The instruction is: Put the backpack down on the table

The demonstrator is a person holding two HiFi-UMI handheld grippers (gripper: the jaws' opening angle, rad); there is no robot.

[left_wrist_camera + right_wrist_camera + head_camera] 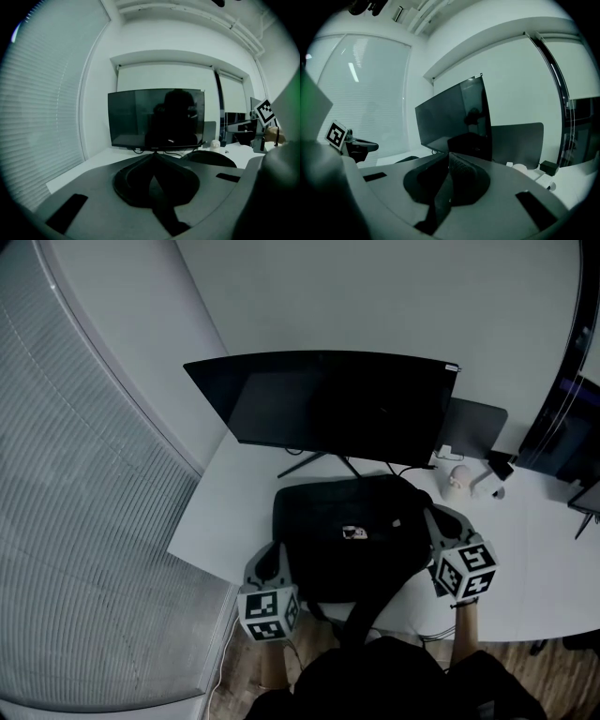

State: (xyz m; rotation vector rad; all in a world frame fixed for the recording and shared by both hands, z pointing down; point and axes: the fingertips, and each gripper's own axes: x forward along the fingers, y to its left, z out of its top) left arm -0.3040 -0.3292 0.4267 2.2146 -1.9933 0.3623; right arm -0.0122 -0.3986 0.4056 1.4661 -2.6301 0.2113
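Note:
A black backpack [352, 531] sits between my two grippers, over the near edge of the white table [220, 517]. A strap [364, 613] hangs from it towards the person. My left gripper [276, 557] is at the bag's lower left side. In the left gripper view its jaws [153, 155] are shut on a dark strap [164, 206]. My right gripper [431, 519] is at the bag's right side, and in the right gripper view its jaws [449, 154] are shut on a dark webbed strap [440, 199]. I cannot tell whether the bag's underside rests on the table.
A wide dark monitor [328, 404] stands just behind the backpack, with cables under its stand. A second dark screen [475, 427] and a small white object [457, 482] are at the back right. Window blinds [84, 521] run along the left.

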